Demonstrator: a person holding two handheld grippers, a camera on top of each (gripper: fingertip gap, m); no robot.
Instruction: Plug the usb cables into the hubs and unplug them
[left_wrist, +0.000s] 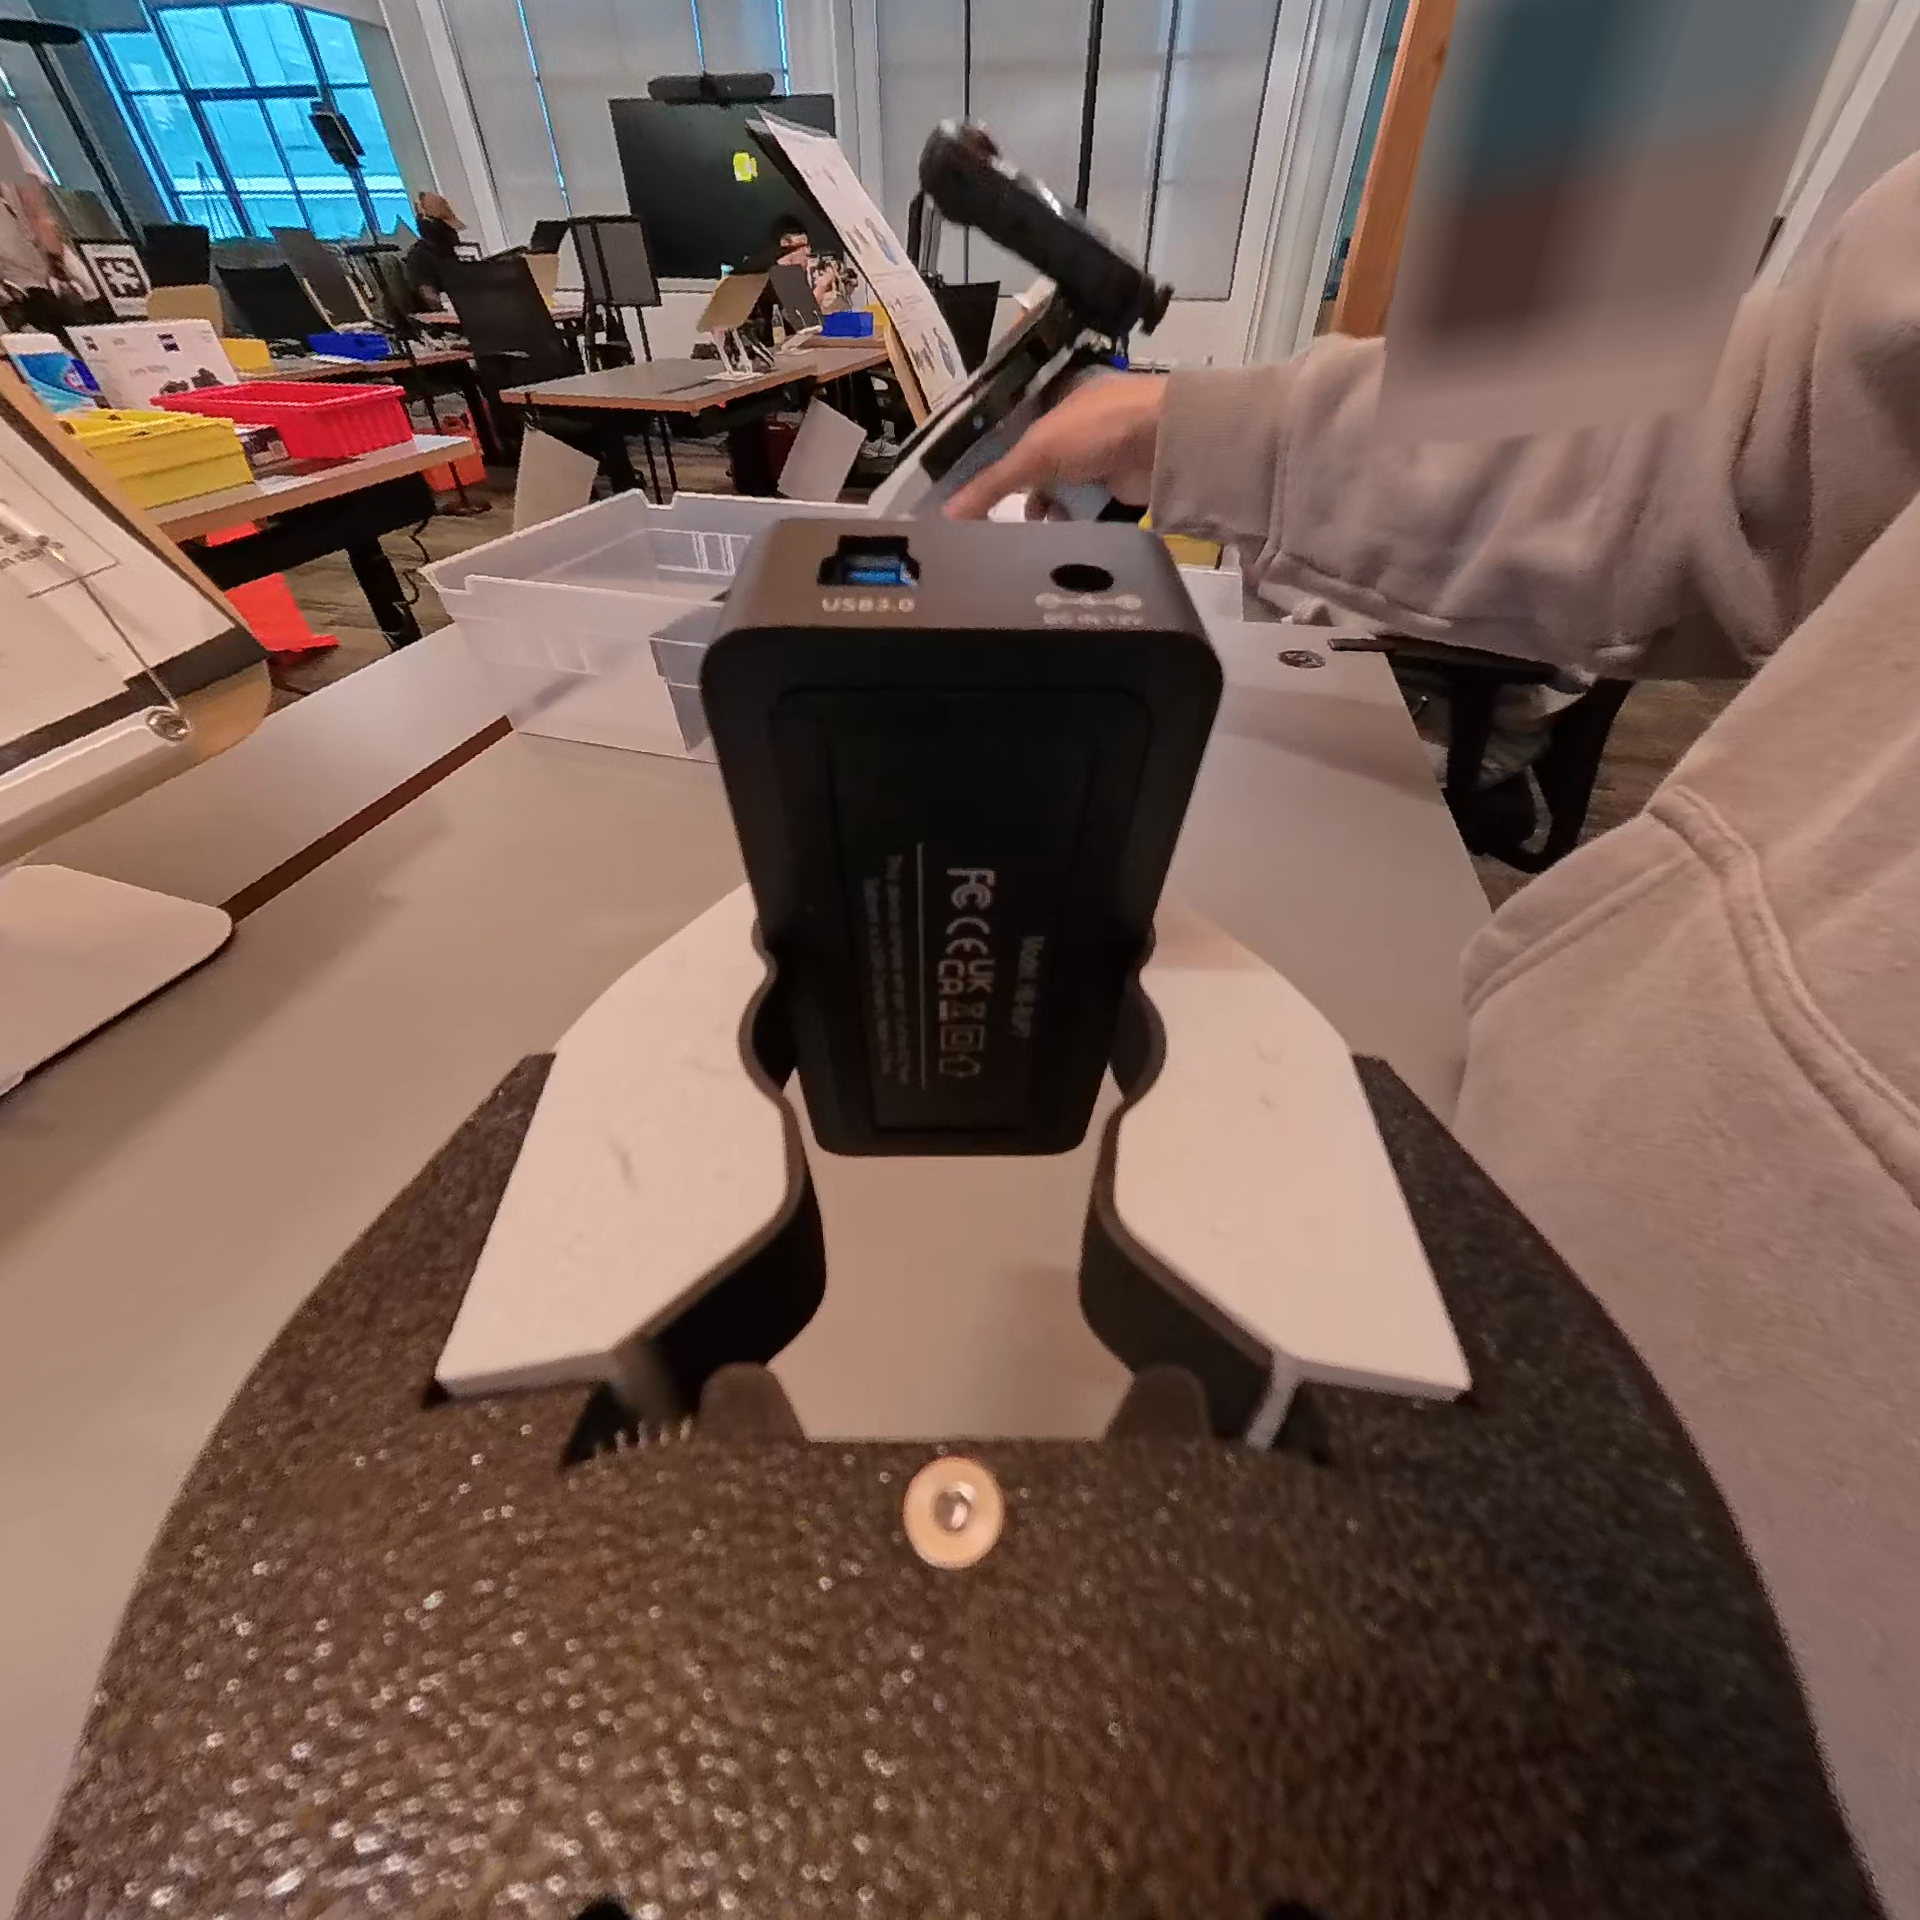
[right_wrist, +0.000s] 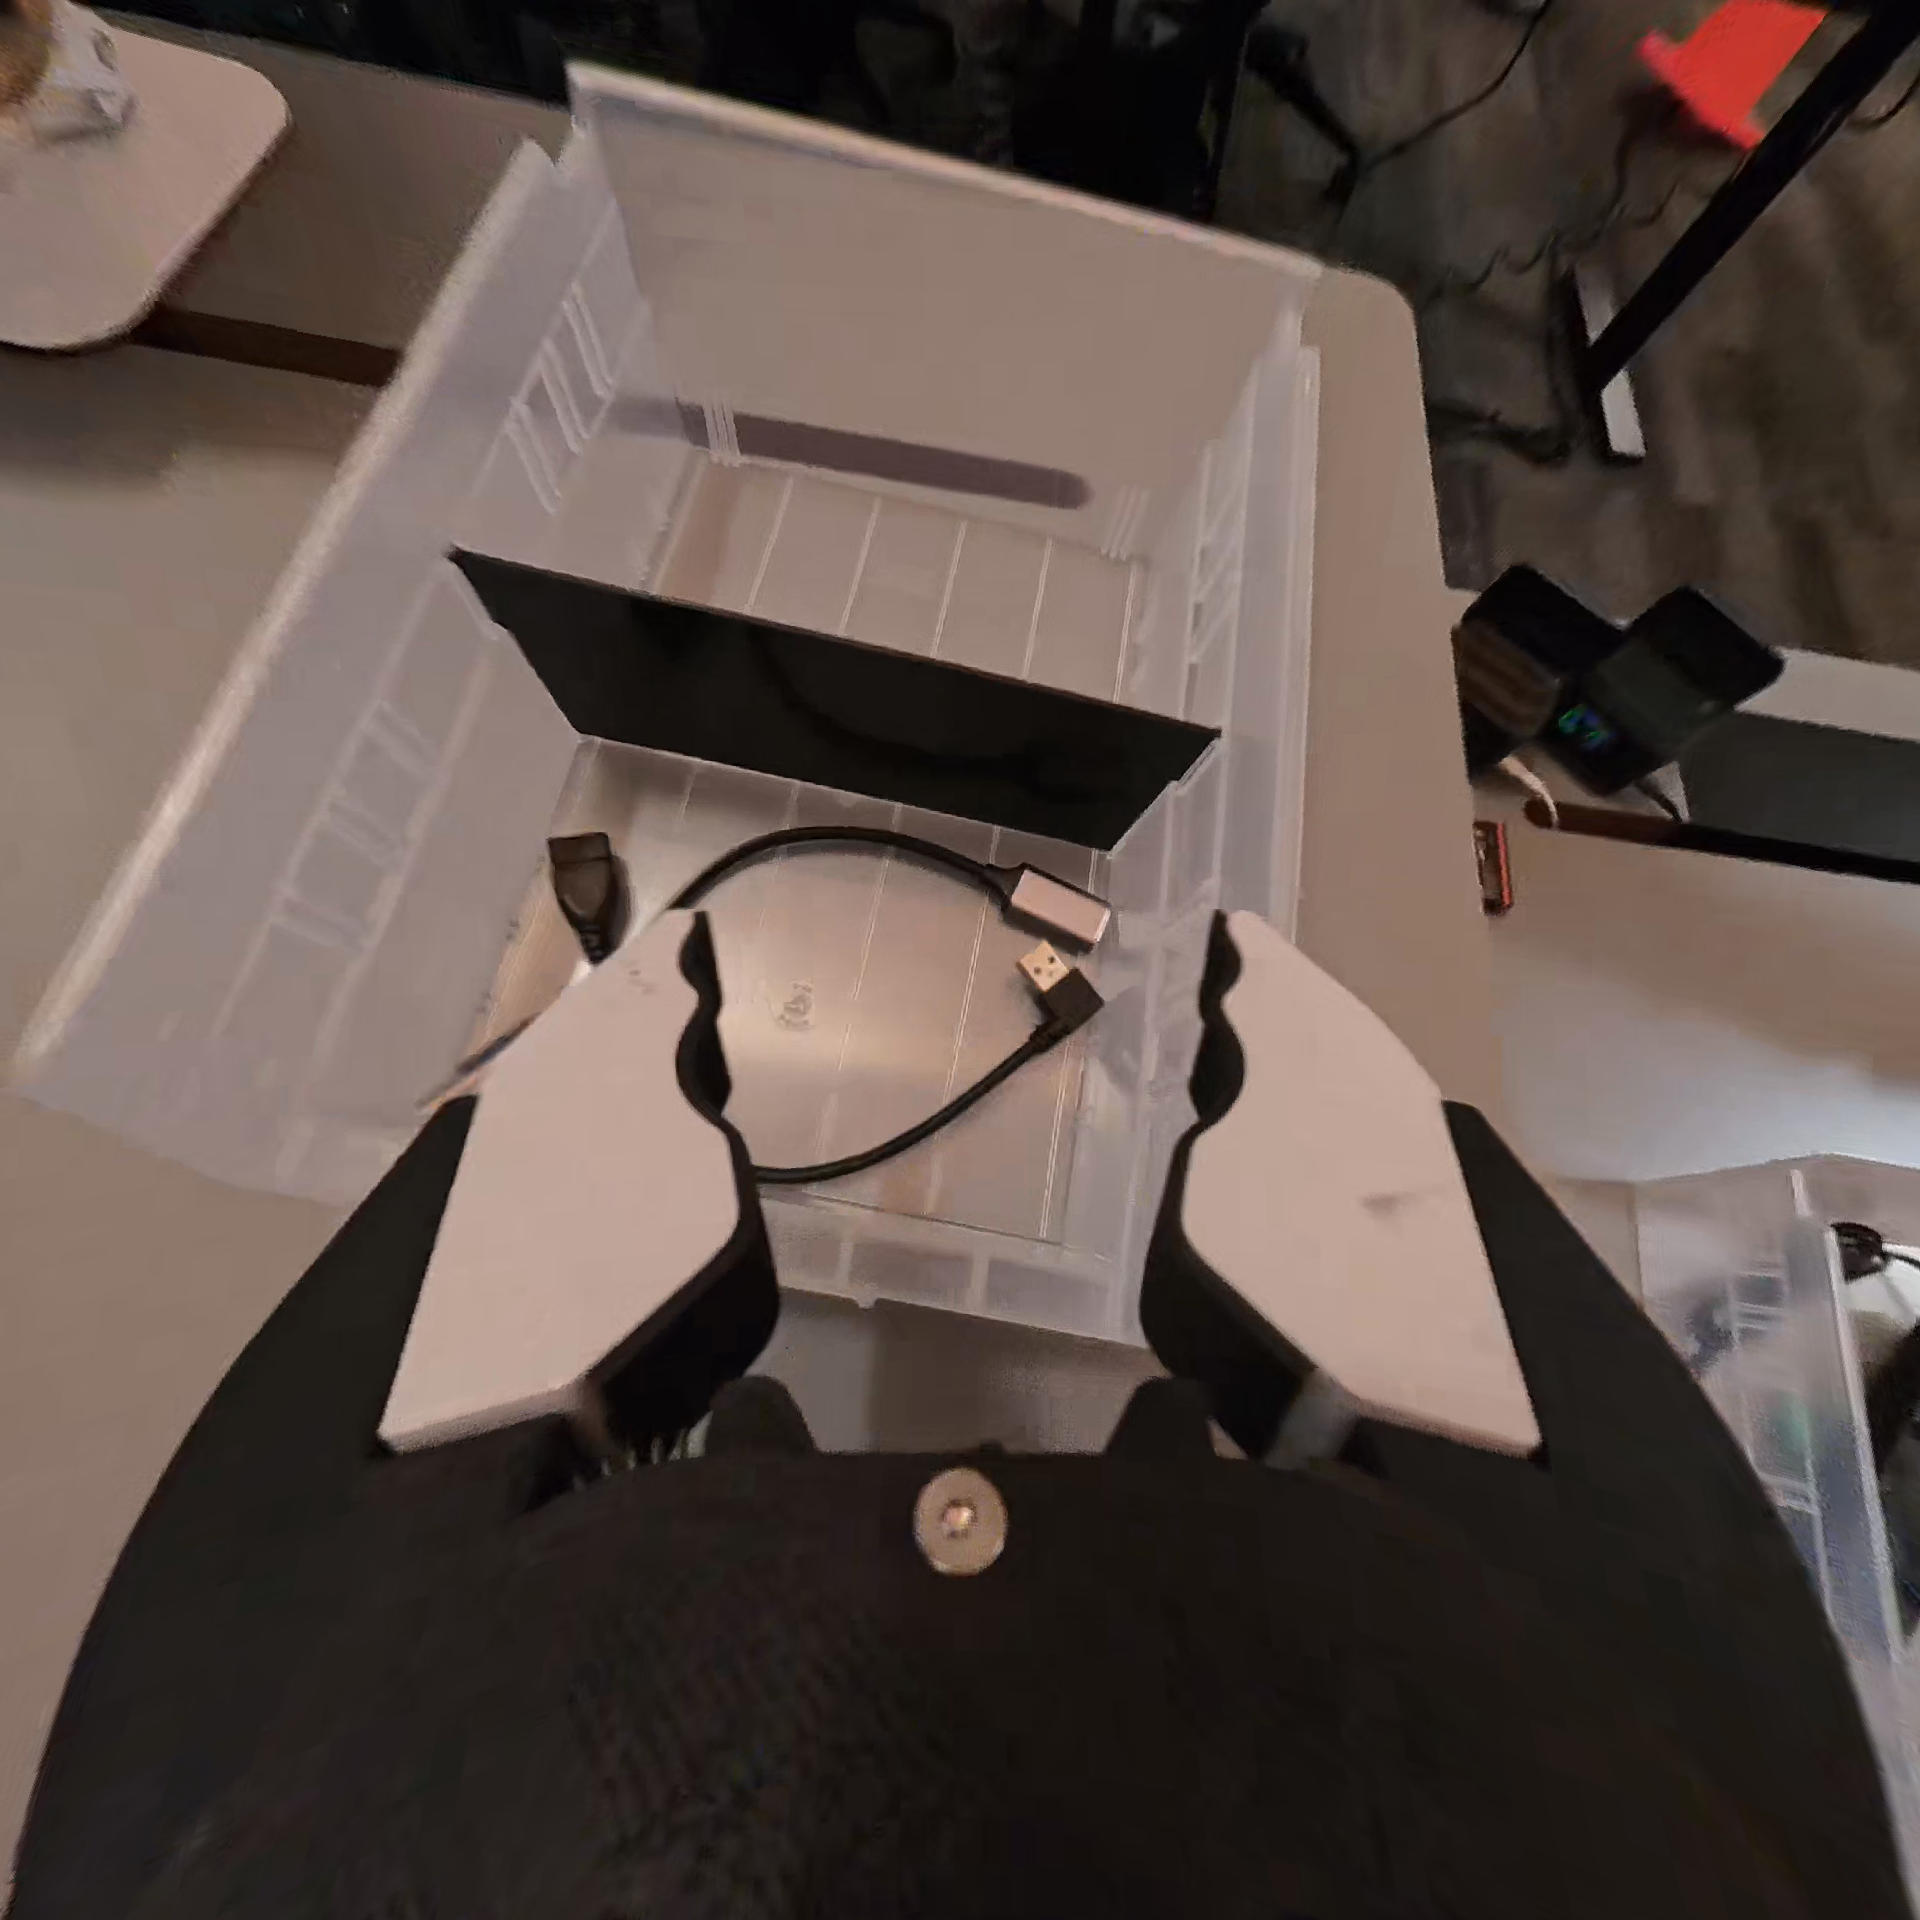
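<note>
Bin: we see a clear plastic bin (right_wrist: 343, 790) on the grey table (right_wrist: 156, 1299), split across by a black divider (right_wrist: 831, 707) into a near and a far compartment.
Near compartment: a black cable (right_wrist: 883, 1132) lies looped on the floor, its angled USB plug (right_wrist: 1055, 977) beside a silver connector (right_wrist: 1055, 904); a second black connector (right_wrist: 587, 883) sits at the left wall, its lead hidden behind our left finger.
Far compartment: we can make out only bare ribbed floor.
Right gripper: our right gripper (right_wrist: 961, 997) hovers above the near compartment, fingers spread wide with nothing between them.
Left gripper: our left gripper (left_wrist: 951, 987) is closed on the hub (left_wrist: 961, 831), a black box pinched at its lower end and standing up out of the fingers.
Hub: held above the table, label face toward the camera, its top end showing a blue USB port (left_wrist: 871, 566) and a round socket (left_wrist: 1081, 579), both with nothing plugged in.
Second bin: another clear bin (right_wrist: 1787, 1351) shows at the right edge, its contents too blurred to tell.
Around: a black device with a lit display (right_wrist: 1600, 696) stands at the right of the table.
In the way: in the left wrist view the hub blocks much of the bin (left_wrist: 582, 592) behind it; a hand (left_wrist: 1081, 447) in a beige sleeve (left_wrist: 1455, 468) reaches over it.
</note>
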